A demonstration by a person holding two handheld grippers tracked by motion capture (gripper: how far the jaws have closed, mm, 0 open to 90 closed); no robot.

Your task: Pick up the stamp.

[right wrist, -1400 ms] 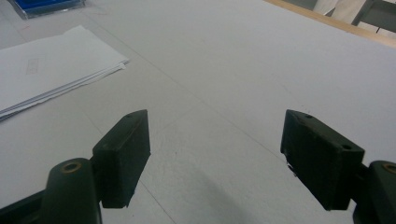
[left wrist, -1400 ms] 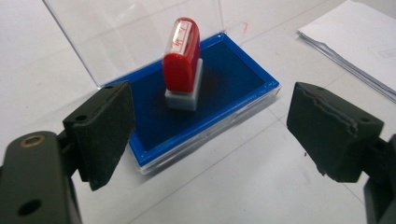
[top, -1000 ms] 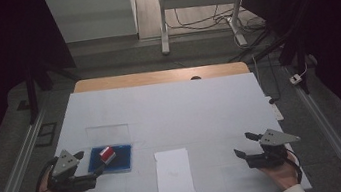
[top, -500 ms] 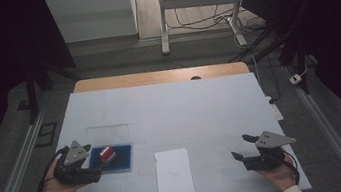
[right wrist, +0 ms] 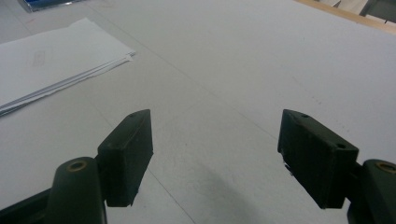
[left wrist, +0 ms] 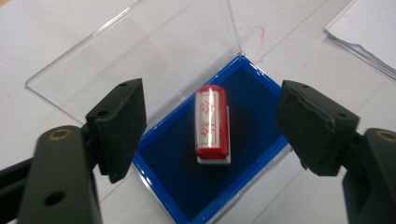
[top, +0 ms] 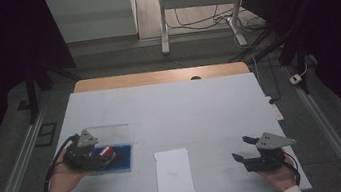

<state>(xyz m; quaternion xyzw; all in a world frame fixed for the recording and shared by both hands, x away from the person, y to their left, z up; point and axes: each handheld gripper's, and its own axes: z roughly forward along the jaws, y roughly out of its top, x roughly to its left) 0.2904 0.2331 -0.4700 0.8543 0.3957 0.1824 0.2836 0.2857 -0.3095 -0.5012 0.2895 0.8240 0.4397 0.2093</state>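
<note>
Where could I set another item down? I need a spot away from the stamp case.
Bare table beyond the paper stack, and between that stack and the right gripper. Crowded at the blue case, where the left gripper straddles the red stamp.

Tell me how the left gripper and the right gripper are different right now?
The left gripper is over the blue case with the red stamp between its jaws; the right gripper has bare table between its jaws. The left is beside the paper stack on one side, the right on the other. Both are open.
</note>
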